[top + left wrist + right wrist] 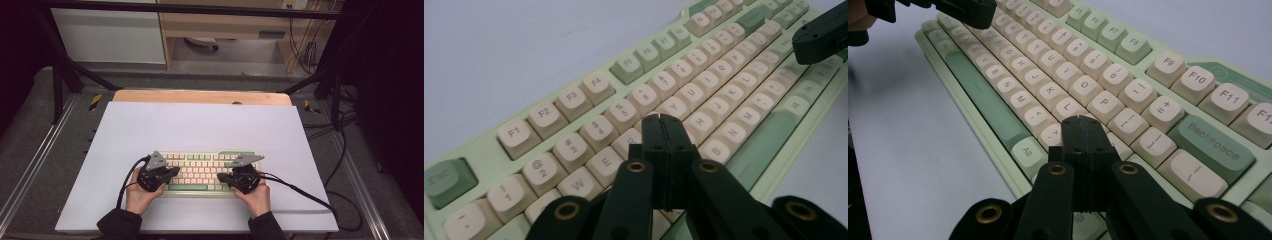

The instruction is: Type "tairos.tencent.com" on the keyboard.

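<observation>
Two grippers over keyboard (200, 172) on white tabletop (200, 130). Left gripper (662, 119): jaws together, above left-hand keys. Right gripper (1083, 121): jaws together, above right-hand keys.

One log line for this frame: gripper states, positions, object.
left gripper: shut, over keyboard left half | right gripper: shut, over right half near Alt key | nothing held | keyboard flat on white table
</observation>
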The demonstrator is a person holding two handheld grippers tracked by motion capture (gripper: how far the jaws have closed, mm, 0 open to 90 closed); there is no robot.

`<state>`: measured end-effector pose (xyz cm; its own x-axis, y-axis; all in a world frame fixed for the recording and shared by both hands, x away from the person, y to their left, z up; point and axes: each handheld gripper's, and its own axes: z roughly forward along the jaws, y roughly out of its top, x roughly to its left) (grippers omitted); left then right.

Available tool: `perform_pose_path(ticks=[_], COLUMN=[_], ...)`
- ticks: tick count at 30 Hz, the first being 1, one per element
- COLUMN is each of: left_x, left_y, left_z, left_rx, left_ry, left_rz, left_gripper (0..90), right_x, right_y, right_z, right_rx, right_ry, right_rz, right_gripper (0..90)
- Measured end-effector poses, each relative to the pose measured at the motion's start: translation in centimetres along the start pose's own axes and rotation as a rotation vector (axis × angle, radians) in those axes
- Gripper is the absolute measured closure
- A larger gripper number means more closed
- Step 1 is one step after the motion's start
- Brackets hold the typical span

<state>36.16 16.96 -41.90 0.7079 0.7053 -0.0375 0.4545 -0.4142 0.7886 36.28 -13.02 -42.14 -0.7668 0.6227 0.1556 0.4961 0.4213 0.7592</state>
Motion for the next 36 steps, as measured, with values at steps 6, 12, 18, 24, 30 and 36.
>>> perform_pose_path(ticks=[6, 12, 18, 24, 30, 36], left_x=[1.0, 1.6, 1.8, 1.9, 1.9, 1.8], left_y=[-0.2, -0.2, -0.3, -0.4, -0.5, -0.7], left_z=[-0.6, -0.6, -0.1, 0.4, 0.7, 0.9], left_rx=[-0.012, -0.013, -0.005, 0.006, 0.016, 0.015], left_ry=[0.021, 0.036, 0.046, 0.052, 0.051, 0.050], left_rz=[-0.025, -0.038, -0.041, -0.045, -0.042, -0.041], left_gripper=[89.9, 89.9, 89.9, 89.9, 89.9, 89.9], right_x=[0.0, 0.0, 0.0, 0.0, 0.0, 0.0], right_y=[0.0, 0.0, -0.1, -0.1, -0.1, -0.1], right_z=[0.1, 0.1, 0.1, 0.2, 0.2, 0.1], right_rx=[0.006, 0.005, 0.004, 0.005, 0.005, 0.007], right_ry=[0.000, 0.001, 0.001, 0.002, 0.001, 0.001], right_rz=[0.001, 0.000, 0.002, -0.001, -0.001, -0.001], right_gripper=[90.0, 90.0, 90.0, 90.0, 90.0, 90.0])
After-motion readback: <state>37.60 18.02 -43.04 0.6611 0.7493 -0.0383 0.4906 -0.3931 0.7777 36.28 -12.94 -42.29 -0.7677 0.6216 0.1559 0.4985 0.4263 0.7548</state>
